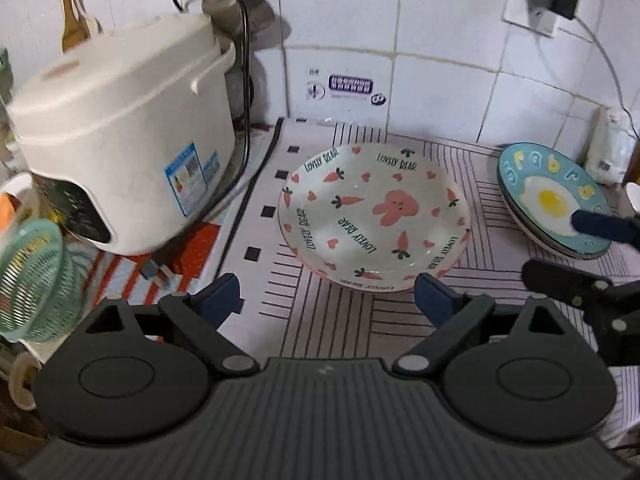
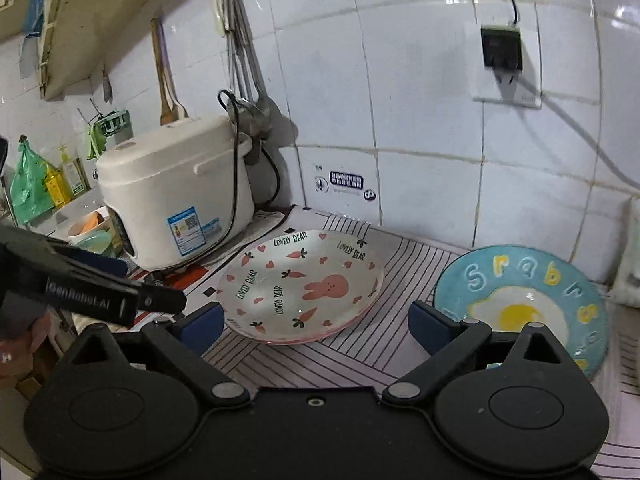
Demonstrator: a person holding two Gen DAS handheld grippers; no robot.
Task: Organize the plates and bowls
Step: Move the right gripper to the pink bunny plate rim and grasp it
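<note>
A: Two grippers are hovering with nothing between their fingers. The left gripper (image 1: 326, 294) is standing wide apart, pointing down at the near rim of the bunny plate (image 1: 374, 216); the right gripper (image 2: 316, 326) is spread just as wide, between that plate and the blue egg plate (image 2: 520, 308).

B: Where are the plates lying?

A: Taking the rice cooker (image 1: 120, 128) as the mark, the bunny plate is resting flat on the striped mat on the table (image 1: 472, 292) just beside it, on the side away from the green basket (image 1: 36, 280). The egg plate is sitting farther out the same way, on top of what looks like another plate underneath.

B: How are they likely handling?

A: Glazed ceramic, I am guessing: stiff, fairly heavy, slick and chippable. Pinching the raised rim looks safest, one finger over and one under.

B: Anything in them?

A: Both plates are showing only their painted patterns. The basket's inside is too blurred to tell.
</note>
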